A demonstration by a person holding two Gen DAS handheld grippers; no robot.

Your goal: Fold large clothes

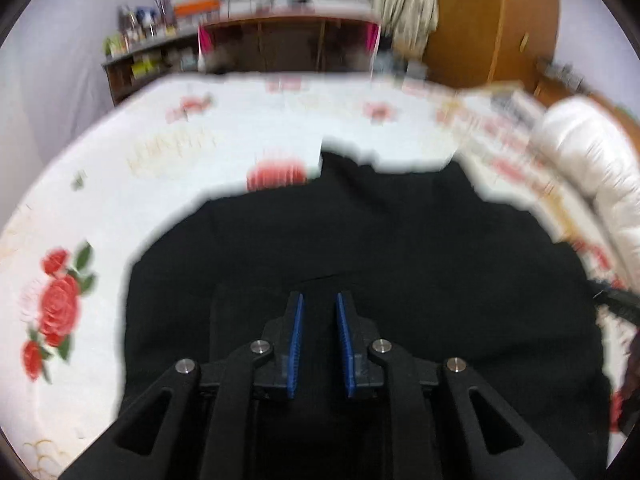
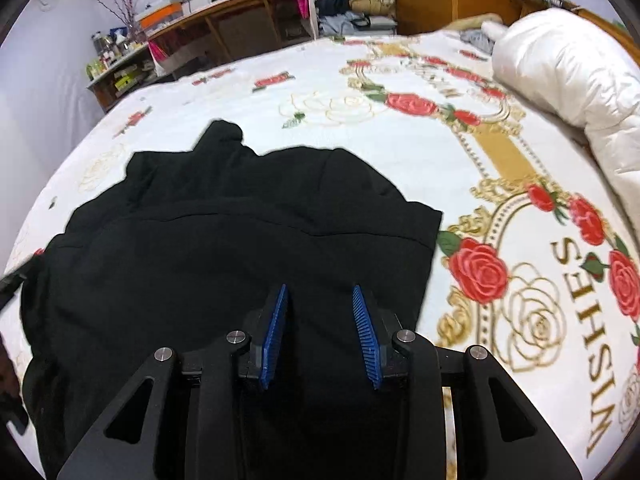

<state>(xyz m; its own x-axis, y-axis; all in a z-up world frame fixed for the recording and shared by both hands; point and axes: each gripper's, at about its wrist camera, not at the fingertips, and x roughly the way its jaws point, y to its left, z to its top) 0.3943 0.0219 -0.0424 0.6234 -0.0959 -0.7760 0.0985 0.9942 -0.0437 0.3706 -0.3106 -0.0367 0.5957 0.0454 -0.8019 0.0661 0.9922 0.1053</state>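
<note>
Rose-print bed (image 2: 280, 92) carries a black garment (image 2: 240, 240), partly bunched; soft, limp, likely light. Left tool (image 1: 319, 312) and right tool (image 2: 320, 300) hang above it, jaws apart, empty; pinch edges or corners.

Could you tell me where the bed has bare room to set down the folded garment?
Bare sheet lies beyond the black garment, toward the desk, and beside it up to the white duvet. The near side is covered by the garment.
</note>
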